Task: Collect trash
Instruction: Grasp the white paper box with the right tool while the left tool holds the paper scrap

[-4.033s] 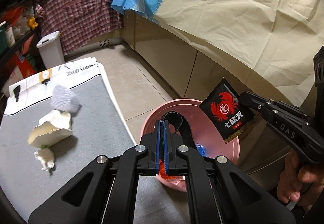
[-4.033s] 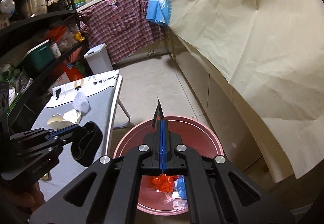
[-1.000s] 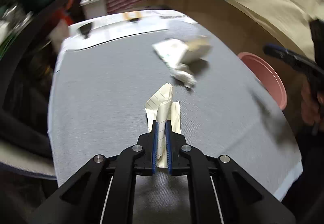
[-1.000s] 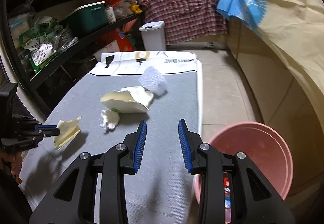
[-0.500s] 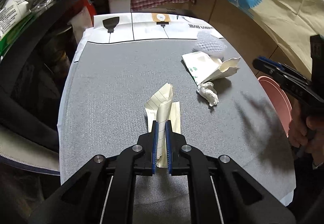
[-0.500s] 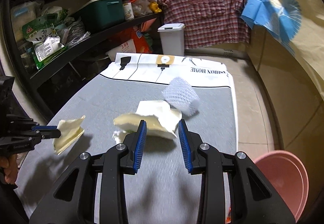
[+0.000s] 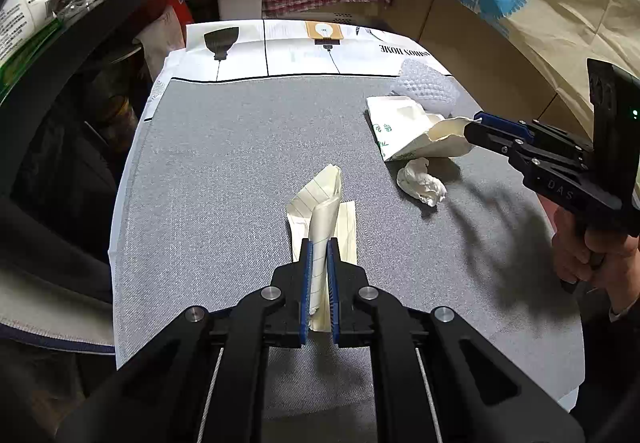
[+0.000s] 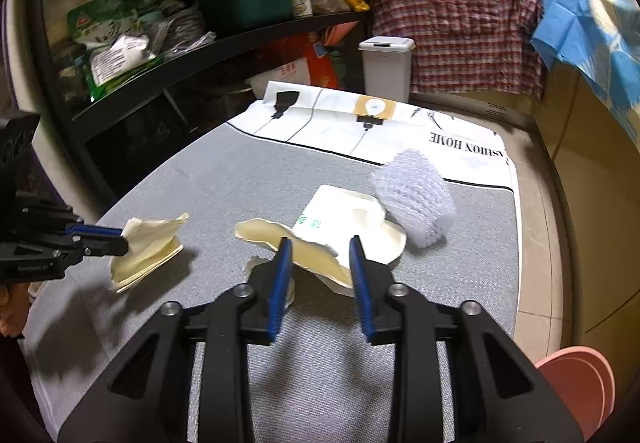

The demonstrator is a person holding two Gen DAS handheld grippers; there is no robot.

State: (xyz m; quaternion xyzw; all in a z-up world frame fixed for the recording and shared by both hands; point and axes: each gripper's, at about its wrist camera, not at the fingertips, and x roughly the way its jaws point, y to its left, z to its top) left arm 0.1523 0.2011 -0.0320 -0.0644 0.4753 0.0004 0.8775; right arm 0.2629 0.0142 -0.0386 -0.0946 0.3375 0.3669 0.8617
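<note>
My left gripper [image 7: 319, 275] pinches a folded, lined cream paper scrap [image 7: 325, 203] over the grey mat [image 7: 224, 171]. My right gripper [image 8: 318, 271] is closing around the torn cream paper bag [image 8: 316, 251] but not squeezing yet. Next I think both go to the pink bucket [image 8: 576, 383]

Right gripper [image 8: 318, 257] is closing its blue jaws around the curled lip of the torn paper bag [image 8: 340, 231] on the grey table [image 8: 248, 183], not quite pinching yet. White foam net [image 8: 414, 197] sits just behind it. Off left, the left gripper [image 8: 120, 239] grips a folded paper scrap [image 8: 146, 249]. Pink bin [image 8: 576, 383] peeks in bottom right.
</note>
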